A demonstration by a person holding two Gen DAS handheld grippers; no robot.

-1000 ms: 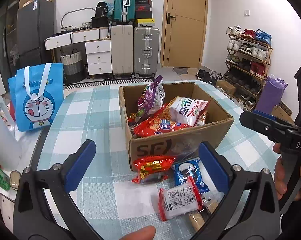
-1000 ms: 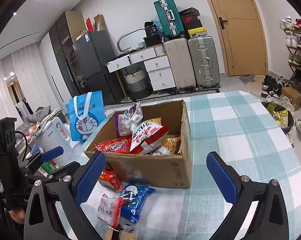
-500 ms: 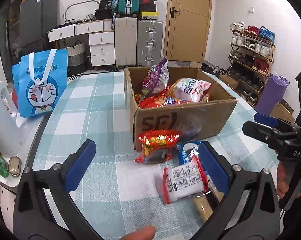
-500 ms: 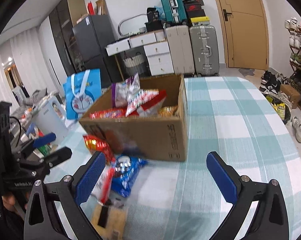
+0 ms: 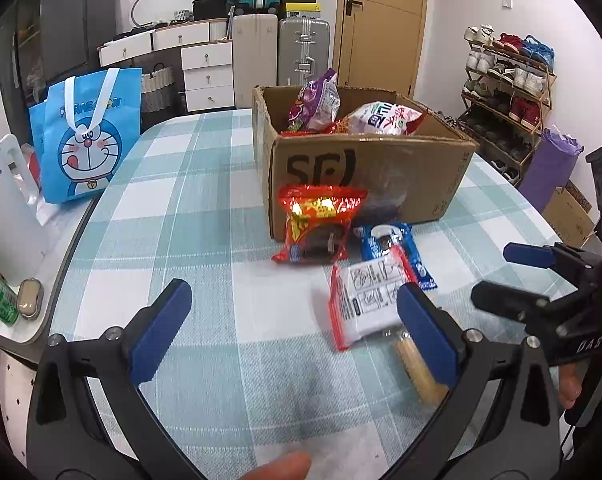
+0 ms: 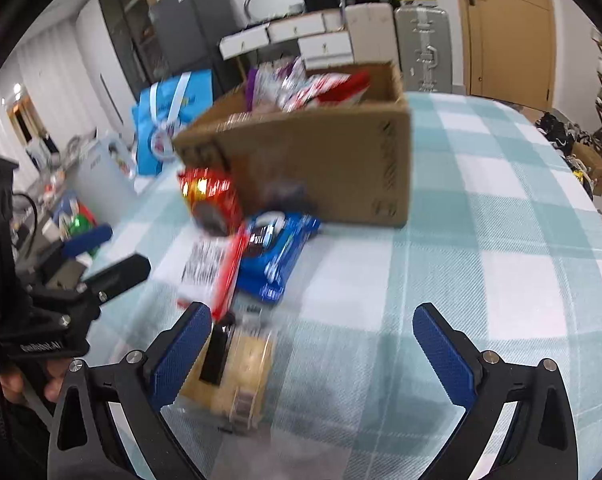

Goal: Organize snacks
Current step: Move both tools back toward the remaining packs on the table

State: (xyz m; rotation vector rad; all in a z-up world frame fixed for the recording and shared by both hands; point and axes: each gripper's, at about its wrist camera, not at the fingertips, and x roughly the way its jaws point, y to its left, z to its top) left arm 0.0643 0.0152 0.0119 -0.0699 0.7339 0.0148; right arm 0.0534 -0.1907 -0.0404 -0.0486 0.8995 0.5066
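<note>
Lowering both tongs toward the counter point(image 5: 205, 200) over the past second, we now hover near four loose snacks point(image 5: 365, 300) before the box point(image 5: 365, 176); left tongs point(image 5: 293, 332) and right tongs point(image 6: 313, 348) gape empty, so picking comes next.

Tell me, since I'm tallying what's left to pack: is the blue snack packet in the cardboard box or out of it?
Out. The blue snack packet lies flat on the checked tablecloth just in front of the cardboard box, beside other loose packets.
</note>
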